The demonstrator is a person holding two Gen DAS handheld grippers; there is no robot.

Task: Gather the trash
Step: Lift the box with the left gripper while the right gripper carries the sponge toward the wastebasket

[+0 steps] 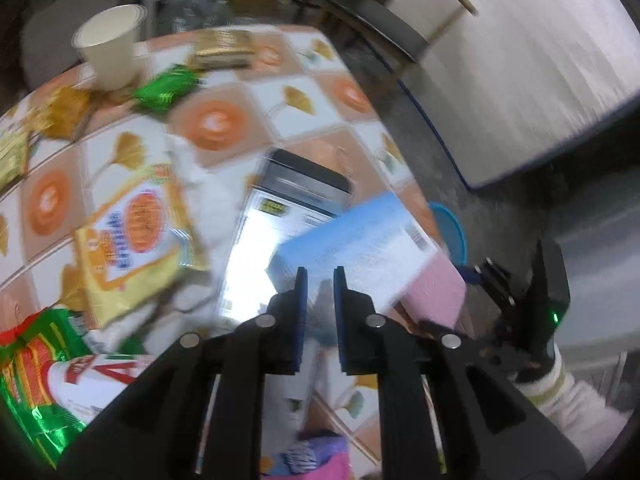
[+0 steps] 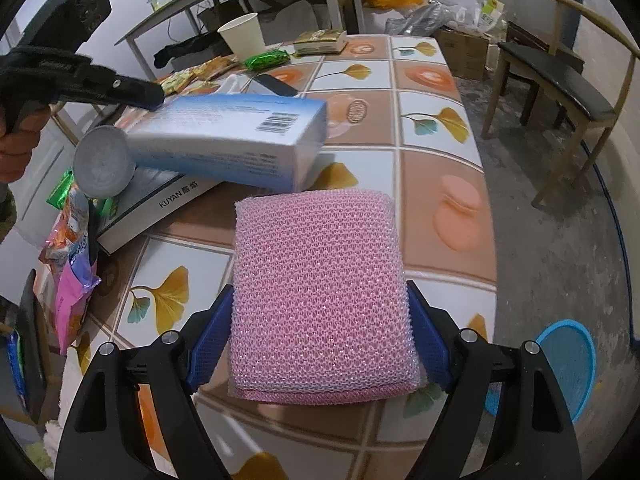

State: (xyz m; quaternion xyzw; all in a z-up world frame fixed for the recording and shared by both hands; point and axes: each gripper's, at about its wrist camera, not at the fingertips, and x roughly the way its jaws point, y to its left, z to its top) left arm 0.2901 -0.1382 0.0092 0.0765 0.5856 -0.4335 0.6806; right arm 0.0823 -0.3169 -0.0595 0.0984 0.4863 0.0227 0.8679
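Blue-padded fingers (image 2: 430, 344) of the right gripper (image 2: 320, 344) pinch a pink mesh scrubbing sponge (image 2: 316, 296) by its two sides, holding it above the tiled, leaf-patterned tablecloth (image 2: 436, 120). The left gripper (image 1: 320, 292) has its fingers closed narrowly on the near edge of a pale blue rectangular cardboard box (image 1: 352, 240), lifted at a tilt over a flat grey and white carton (image 2: 160, 196). A round blue plastic basin (image 2: 568, 364) sits on the floor just past the table's corner, likely the trash bin. To do this step well, carry each item clear of the table edge, centre it over the basin, then loosen the grip; the tilted box, held only at one edge, could swing or slip.
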